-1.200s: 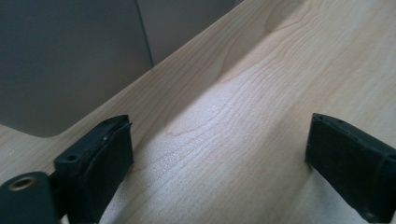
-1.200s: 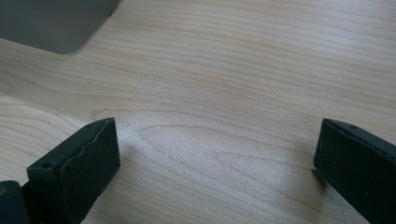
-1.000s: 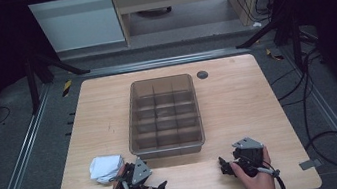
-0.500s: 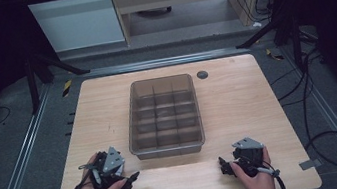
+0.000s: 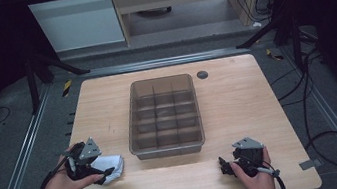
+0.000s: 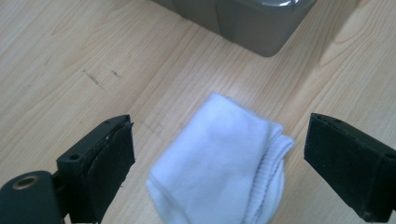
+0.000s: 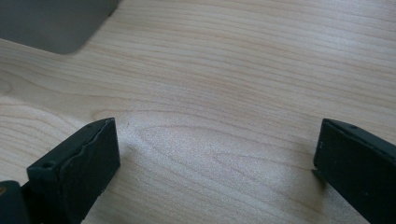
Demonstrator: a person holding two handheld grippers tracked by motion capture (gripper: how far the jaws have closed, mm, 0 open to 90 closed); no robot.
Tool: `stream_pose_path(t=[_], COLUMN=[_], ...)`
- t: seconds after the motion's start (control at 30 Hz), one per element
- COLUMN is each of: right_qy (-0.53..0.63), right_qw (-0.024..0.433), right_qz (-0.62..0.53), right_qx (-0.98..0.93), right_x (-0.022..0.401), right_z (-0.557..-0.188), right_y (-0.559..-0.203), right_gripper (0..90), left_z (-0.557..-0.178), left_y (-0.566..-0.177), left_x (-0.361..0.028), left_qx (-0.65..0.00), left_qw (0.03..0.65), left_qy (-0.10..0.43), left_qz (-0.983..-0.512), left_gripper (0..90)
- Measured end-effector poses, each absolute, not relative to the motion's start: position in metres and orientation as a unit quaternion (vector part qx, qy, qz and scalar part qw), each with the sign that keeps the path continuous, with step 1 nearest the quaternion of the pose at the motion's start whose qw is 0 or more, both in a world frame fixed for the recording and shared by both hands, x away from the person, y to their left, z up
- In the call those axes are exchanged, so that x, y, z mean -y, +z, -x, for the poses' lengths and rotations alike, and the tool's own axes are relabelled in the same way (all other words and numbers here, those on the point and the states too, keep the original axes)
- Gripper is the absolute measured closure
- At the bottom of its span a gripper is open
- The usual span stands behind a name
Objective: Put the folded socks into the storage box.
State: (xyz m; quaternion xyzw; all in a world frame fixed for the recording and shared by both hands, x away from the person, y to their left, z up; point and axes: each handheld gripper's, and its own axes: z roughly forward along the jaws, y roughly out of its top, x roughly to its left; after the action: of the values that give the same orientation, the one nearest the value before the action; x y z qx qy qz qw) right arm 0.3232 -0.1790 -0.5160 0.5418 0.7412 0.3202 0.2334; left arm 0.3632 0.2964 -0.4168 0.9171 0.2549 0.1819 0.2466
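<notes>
1. near the table's front left corner lies a folded white ribbed sock [image 6: 219, 163], soft and rumpled, just left of the grey plastic divided bin [image 5: 164, 115].
2. the left gripper [image 6: 219, 158] has swung back onto it from the left edge, jaws apart, astride it.
3. the right gripper [image 7: 217, 163] stays put, jaws apart over bare light wooden tabletop [image 5: 237, 94], open room around it.
</notes>
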Motion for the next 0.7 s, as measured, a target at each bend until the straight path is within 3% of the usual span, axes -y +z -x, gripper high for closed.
stream_pose_path(t=[0.7], right_qy=[0.32], right_qw=[0.233], right_qz=[-0.543], right_qx=[-0.74], right_x=[0.179], right_z=[-0.323], right_y=[-0.516], right_gripper=[0.6], left_z=[-0.376], left_y=[-0.394], left_x=[-0.293], left_qx=[-0.172], left_qw=[0.158], left_qy=[0.178], left_qz=[-0.956], left_gripper=[5.8])
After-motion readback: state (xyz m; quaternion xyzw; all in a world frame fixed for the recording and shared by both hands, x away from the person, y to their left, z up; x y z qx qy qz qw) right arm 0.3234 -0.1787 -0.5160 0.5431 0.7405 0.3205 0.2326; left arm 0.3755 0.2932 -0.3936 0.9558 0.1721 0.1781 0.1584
